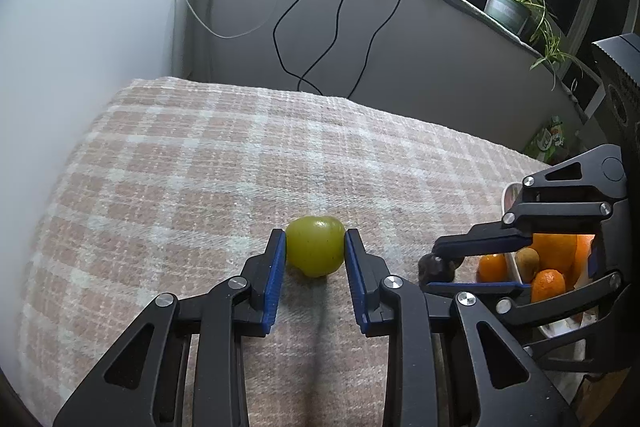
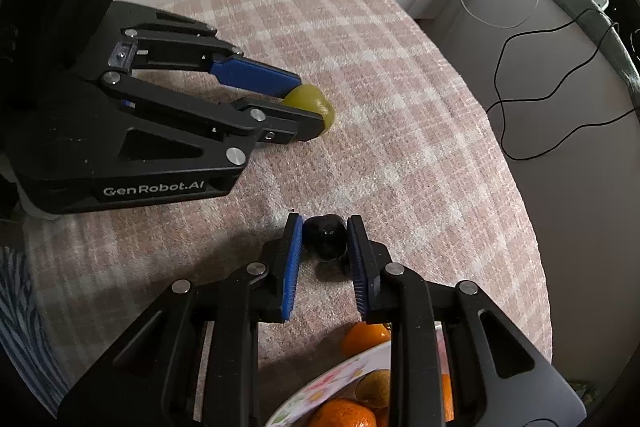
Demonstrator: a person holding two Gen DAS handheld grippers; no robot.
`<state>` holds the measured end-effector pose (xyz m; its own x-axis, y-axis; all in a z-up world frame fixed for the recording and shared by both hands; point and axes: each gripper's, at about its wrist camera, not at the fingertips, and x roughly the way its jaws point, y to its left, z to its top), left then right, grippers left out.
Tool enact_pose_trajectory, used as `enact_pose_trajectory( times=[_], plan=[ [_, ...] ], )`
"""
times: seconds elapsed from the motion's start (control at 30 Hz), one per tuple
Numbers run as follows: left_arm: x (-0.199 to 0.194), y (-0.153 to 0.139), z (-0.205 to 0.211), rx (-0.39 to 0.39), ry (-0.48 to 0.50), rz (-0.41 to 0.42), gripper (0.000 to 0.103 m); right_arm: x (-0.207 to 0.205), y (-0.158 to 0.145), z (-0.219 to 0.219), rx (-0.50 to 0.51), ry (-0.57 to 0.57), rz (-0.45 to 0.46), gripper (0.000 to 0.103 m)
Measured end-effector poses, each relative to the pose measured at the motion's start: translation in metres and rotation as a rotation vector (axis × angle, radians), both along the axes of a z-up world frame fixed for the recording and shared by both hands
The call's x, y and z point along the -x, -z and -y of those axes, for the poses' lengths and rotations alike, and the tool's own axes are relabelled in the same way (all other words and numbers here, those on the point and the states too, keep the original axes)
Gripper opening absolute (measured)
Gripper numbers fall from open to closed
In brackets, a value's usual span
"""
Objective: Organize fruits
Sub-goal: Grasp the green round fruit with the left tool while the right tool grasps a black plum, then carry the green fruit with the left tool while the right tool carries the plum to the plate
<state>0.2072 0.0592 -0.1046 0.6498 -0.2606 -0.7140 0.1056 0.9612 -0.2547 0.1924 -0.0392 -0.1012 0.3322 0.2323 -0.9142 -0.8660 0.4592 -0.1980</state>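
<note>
My left gripper point(image 1: 315, 241) is shut on a yellow-green fruit point(image 1: 315, 251) that rests on the pink checked cloth point(image 1: 200, 167); it also shows in the right wrist view point(image 2: 310, 98) between the left gripper's blue pads point(image 2: 256, 73). My right gripper point(image 2: 324, 227) is shut on a small dark fruit point(image 2: 326, 237), low over the cloth; the same dark fruit shows in the left wrist view point(image 1: 434, 267). A floral white plate point(image 2: 320, 387) with oranges point(image 2: 364, 339) and a brownish fruit point(image 1: 527, 263) lies under the right gripper.
The cloth-covered table ends at a grey wall point(image 1: 400, 47) with hanging black and white cables point(image 1: 304, 7). A potted plant point(image 1: 516, 3) stands on the far ledge. A striped fabric point(image 2: 16, 307) is at the left edge.
</note>
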Motion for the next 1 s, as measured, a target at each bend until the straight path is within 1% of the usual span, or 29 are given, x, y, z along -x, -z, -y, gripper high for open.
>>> enact_pose_trajectory(
  times=[0.23, 0.43, 0.73, 1.0],
  plan=[
    [0.012, -0.009, -0.004, 0.013, -0.008, 0.018, 0.028, 0.007, -0.022, 0.013, -0.094, 0.026, -0.013, 0.024],
    [0.029, -0.018, 0.004, 0.030, 0.008, 0.038, 0.028, 0.009, -0.042, 0.037, -0.186, 0.083, -0.036, 0.024],
    [0.045, -0.031, 0.041, 0.051, 0.079, 0.064, 0.028, 0.009, -0.061, 0.083, -0.260, 0.175, -0.036, 0.024],
    [0.052, -0.038, 0.078, 0.059, 0.149, 0.071, 0.028, 0.003, -0.068, 0.129, -0.300, 0.260, -0.026, 0.024]
  ],
)
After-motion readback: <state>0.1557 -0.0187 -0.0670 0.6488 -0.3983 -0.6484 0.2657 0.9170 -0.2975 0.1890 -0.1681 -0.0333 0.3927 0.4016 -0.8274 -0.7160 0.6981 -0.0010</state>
